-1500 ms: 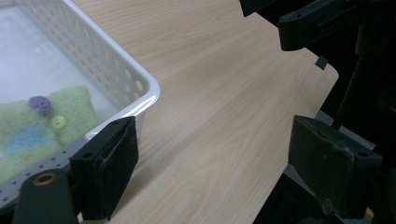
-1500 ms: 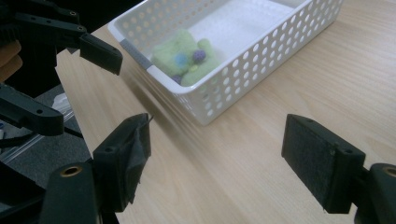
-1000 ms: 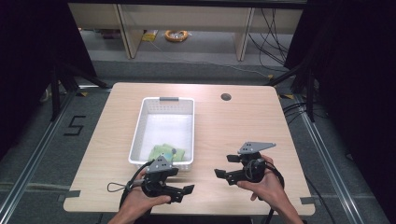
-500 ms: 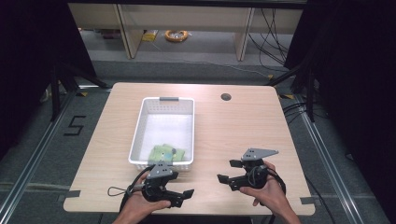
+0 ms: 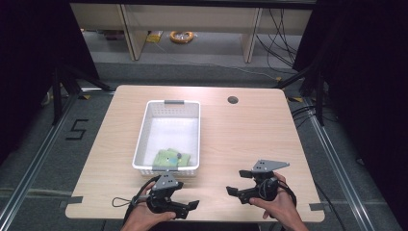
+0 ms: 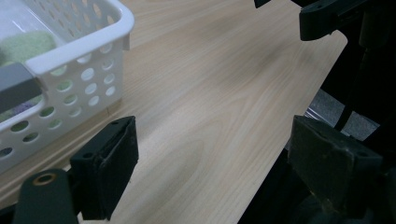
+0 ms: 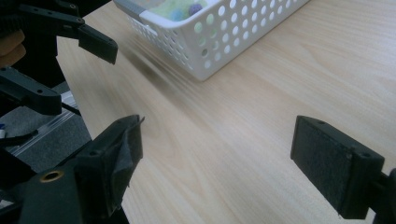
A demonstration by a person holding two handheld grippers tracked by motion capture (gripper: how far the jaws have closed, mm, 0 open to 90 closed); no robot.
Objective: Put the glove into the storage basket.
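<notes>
Nearest you, your left gripper [image 5: 188,206] rests low over the table's [image 5: 240,139] near edge with its jaws spread wide and bare wood between them. Your right gripper [image 5: 239,183], near the front right part of the table, has just been opening its jaws, and they too stand wide with nothing in them. Just beyond the left gripper sits the white basket [image 5: 144,139], with a green cloth [image 5: 169,158] lying at its near end. On the floor to the left, a "5" [image 5: 77,130] is marked out in dark tape.
</notes>
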